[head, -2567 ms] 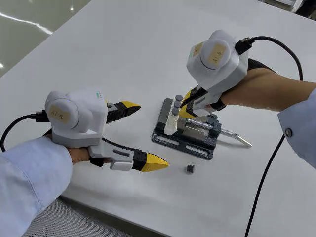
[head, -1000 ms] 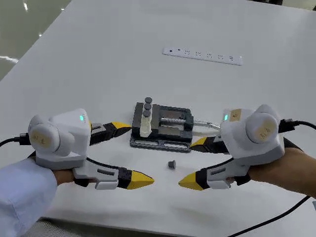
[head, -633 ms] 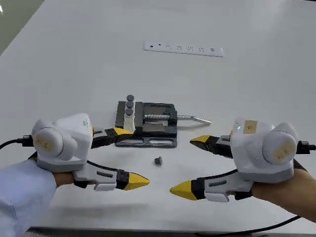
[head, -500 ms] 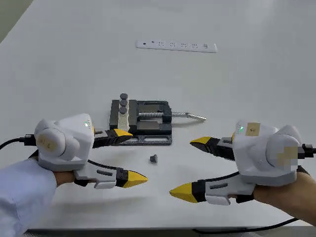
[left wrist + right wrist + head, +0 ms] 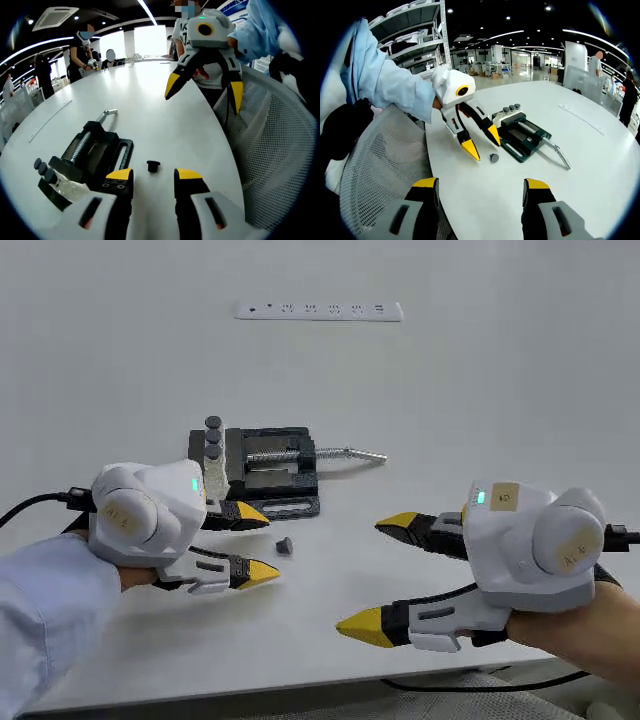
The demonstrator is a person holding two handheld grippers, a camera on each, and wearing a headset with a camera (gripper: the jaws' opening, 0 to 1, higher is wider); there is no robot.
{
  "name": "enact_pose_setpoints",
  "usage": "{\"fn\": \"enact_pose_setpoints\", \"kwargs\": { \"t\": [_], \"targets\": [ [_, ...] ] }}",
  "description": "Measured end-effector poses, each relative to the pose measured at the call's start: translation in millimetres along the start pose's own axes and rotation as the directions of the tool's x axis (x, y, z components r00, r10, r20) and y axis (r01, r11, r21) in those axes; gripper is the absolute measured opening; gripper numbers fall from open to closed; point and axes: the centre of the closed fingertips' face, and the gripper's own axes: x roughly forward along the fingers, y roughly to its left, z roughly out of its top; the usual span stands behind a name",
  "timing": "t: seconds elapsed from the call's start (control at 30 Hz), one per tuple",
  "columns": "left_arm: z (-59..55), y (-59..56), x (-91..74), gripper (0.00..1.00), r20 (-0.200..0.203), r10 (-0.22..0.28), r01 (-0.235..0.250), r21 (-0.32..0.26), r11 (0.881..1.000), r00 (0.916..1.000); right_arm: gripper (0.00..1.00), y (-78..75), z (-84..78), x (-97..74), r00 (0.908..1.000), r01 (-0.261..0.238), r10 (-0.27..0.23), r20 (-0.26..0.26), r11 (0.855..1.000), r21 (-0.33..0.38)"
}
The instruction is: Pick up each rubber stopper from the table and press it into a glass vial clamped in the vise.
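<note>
As my left gripper (image 5: 262,543) came in closer than half a second earlier, its jaws narrowed to a part-open gap, empty. The loose rubber stopper (image 5: 153,165) lay on the table (image 5: 450,420) just ahead of the tips, so I judged the pick imminent. Right gripper (image 5: 370,575) wide, empty, well apart. Vise (image 5: 270,475) near, its three vials (image 5: 67,187) already capped. Nothing in the way.

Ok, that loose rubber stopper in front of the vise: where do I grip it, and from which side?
Take the rubber stopper by the sides of its wider head, coming low from the near side with the left gripper, whose open jaws point at it. It seems to stand head up, so that grip leaves the narrower plug end free for pressing in.
</note>
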Motion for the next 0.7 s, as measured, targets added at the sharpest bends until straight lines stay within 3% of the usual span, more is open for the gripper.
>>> {"fn": "enact_pose_setpoints", "kwargs": {
  "t": [0.1,0.37,0.57,0.7],
  "targets": [
    [1.6,0.6,2.4,0.17,0.002,-0.01,0.01,-0.011,1.0,0.9999,0.66,-0.5,-0.1,-0.1,1.0,0.003,-0.003,0.0,1.0,0.001],
    [-1.9,0.8,8.9,0.15,-0.053,-0.025,0.028,0.042,0.999,0.9983,0.65,-3.3,1.8,1.2,1.0,0.003,-0.003,0.003,1.0,0.002],
    [-3.5,-0.1,11.9,0.09,-0.104,-0.042,0.053,0.106,0.993,0.9937,0.65,-4.8,3.1,1.8,1.0,0.003,-0.003,0.003,1.0,-0.004],
    [-3.9,0.9,12.3,0.03,-0.115,-0.038,0.052,0.116,0.992,0.9927,0.64,-5.0,4.1,1.4,1.0,0.003,-0.003,0.006,1.0,-0.005]
  ]
}}
